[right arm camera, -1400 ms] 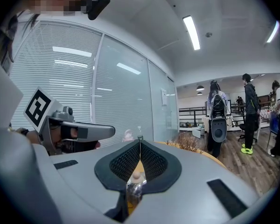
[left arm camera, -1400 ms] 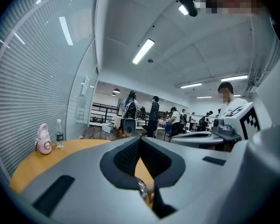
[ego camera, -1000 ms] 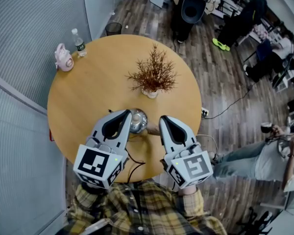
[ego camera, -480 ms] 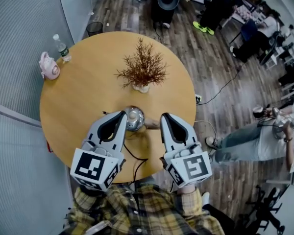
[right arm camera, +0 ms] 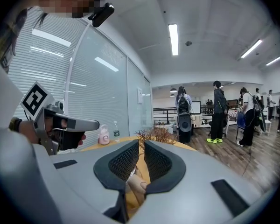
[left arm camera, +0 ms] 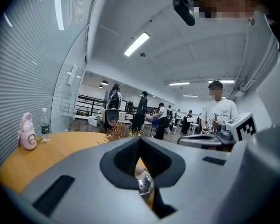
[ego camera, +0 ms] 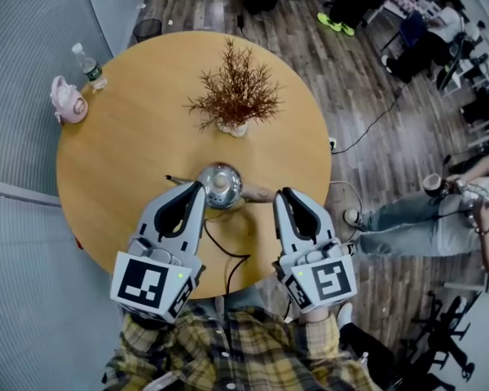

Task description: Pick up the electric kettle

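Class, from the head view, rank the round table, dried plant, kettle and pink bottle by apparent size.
1. round table
2. dried plant
3. kettle
4. pink bottle, though it sits farther from the camera, so kettle versus bottle is unsure.

The electric kettle (ego camera: 219, 186) is mirror-bright polished metal, with a pale, matt knob and handle. The round table (ego camera: 122, 153) is smooth, satiny light wood, and the floor (ego camera: 350, 96) is darker wood planking. The left gripper (ego camera: 197, 187) and right gripper (ego camera: 284, 192) are matt grey plastic with black, mesh-textured pads (right arm camera: 122, 162). The shirt (ego camera: 236, 353) is soft plaid cloth.
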{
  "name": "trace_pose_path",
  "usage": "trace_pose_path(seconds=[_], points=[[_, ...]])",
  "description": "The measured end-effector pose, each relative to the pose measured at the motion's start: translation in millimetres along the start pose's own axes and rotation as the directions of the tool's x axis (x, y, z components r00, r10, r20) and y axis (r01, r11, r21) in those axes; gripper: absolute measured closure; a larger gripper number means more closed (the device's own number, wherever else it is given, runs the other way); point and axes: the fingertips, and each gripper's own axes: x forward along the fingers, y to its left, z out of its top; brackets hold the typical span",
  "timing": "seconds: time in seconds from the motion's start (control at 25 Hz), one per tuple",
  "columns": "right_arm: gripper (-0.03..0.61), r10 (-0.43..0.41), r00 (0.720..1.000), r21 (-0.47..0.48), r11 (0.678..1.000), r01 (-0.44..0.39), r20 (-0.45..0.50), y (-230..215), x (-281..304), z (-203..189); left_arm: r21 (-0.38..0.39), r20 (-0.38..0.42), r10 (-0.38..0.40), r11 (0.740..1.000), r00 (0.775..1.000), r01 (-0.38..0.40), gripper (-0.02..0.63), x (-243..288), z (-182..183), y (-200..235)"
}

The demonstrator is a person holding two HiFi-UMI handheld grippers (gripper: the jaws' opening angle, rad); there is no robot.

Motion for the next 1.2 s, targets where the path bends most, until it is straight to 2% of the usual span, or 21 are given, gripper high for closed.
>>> trace_pose_path(seconds=[0.08, 0.16, 0.32, 0.52, 0.88, 1.2], points=[[0.533, -0.006, 1.0, 0.012, 1.0, 0.006, -0.006, -2, 0, -9, -0.003, 0.003, 0.008, 1.0, 1.0, -0.008, 0.612, 0, -4, 2], [0.464, -0.005, 1.0, 0.026, 1.0, 0.006, -0.021, -2, 0, -20, -0.005, 0.001, 0.013, 1.0, 1.0, -0.013, 0.612, 1, -10, 3], [0.455, -0.013, 0.999, 0.034, 0.999, 0.014, -0.039, -10, 4, -44, 0.004, -0.001, 0.026, 1.0, 1.0, -0.026, 0.612, 5, -19, 8], [0.404, -0.024, 0.997, 0.05, 0.998, 0.028, -0.073, -20, 2, -73, -0.003, -0.015, 0.045, 0.999, 0.999, -0.045, 0.612, 4, -30, 14], [0.356, -0.032, 0.994, 0.058, 0.998, 0.039, -0.108, -39, 11, -118, -0.012, -0.028, 0.068, 0.998, 0.997, -0.068, 0.612, 10, -53, 25], [0.337, -0.002, 0.996, 0.08, 0.997, 0.009, -0.086, -38, 16, -135, -0.014, -0.047, 0.072, 0.997, 0.996, -0.072, 0.612, 19, -72, 32]])
